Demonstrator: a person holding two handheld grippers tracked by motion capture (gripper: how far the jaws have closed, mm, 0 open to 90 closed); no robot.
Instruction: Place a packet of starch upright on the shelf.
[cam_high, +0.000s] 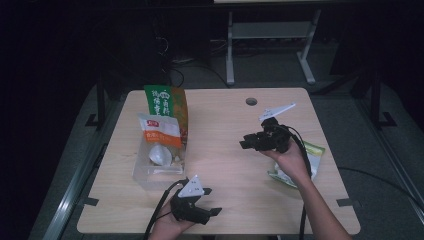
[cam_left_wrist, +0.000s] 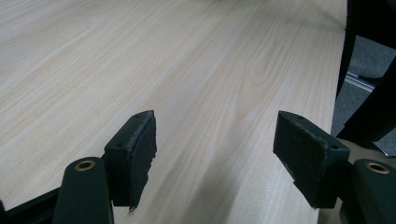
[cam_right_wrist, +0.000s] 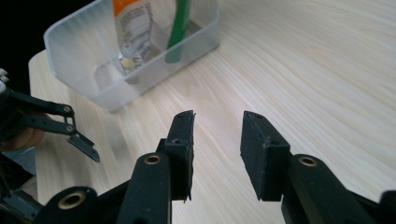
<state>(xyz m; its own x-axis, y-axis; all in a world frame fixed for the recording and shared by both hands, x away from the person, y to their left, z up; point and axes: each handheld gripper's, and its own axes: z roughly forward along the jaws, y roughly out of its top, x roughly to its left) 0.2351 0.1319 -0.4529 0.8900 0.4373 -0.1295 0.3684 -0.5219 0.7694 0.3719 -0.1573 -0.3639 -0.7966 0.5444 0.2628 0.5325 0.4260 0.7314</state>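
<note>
The right gripper (cam_right_wrist: 216, 154) has its fingers part open and empty; ahead of them stands the bin (cam_right_wrist: 84, 60) of packets (cam_high: 161, 131). The left gripper (cam_left_wrist: 215, 158) spreads its fingers wide over bare desk (cam_left_wrist: 187, 70).

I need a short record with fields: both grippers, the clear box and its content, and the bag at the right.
left gripper: open, nothing between the jaws
right gripper: open, nothing between the jaws, above the table
clear box: holds a green packet and an orange packet, both upright
green-white bag: flat on the table, partly under the right forearm
</note>
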